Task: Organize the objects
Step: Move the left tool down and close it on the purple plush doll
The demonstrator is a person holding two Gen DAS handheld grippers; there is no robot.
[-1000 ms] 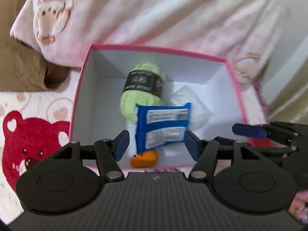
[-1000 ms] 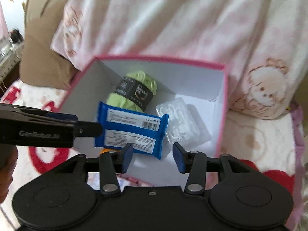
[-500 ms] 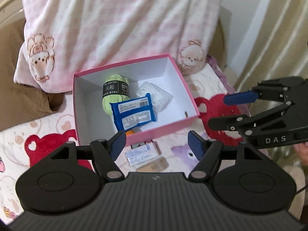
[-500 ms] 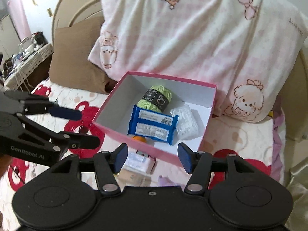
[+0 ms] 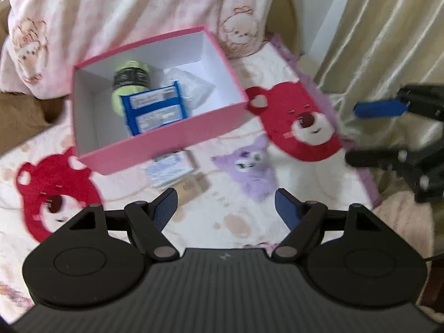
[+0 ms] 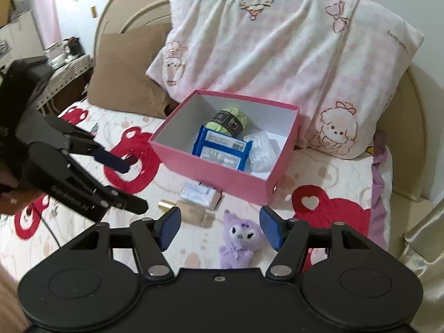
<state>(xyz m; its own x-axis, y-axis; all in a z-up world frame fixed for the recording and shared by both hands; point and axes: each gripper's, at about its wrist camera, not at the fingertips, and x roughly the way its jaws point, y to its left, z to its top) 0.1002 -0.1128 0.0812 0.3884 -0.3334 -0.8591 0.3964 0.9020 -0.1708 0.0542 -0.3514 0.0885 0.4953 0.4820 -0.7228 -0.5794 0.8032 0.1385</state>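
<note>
A pink box [image 5: 172, 141] [image 6: 211, 170] sits on the bed. It holds a green yarn ball [image 5: 130, 80] [image 6: 230, 119], a blue packet [image 5: 154, 112] [image 6: 222, 148] and a clear plastic bag [image 5: 194, 86] [image 6: 260, 149]. In front of the box lie a small pale packet [image 5: 169, 170] [image 6: 198, 193], a tan item [image 5: 193, 190] [image 6: 191, 212] and a purple plush toy [image 5: 251, 169] [image 6: 240, 241]. My left gripper [image 5: 226, 212] is open and empty above the bedspread. My right gripper [image 6: 219, 229] is open and empty, just in front of the plush.
A pink patterned pillow [image 6: 277, 50] and a brown pillow [image 6: 125, 72] lean behind the box. The bedspread [image 6: 330, 211] has red bear prints. A curtain [image 5: 388, 27] hangs at the right. A side table with clutter [image 6: 61, 61] stands at the far left.
Both grippers have pulled back and up from the box. The blue packet now lies in the box. The items in front of the box have come into view.
</note>
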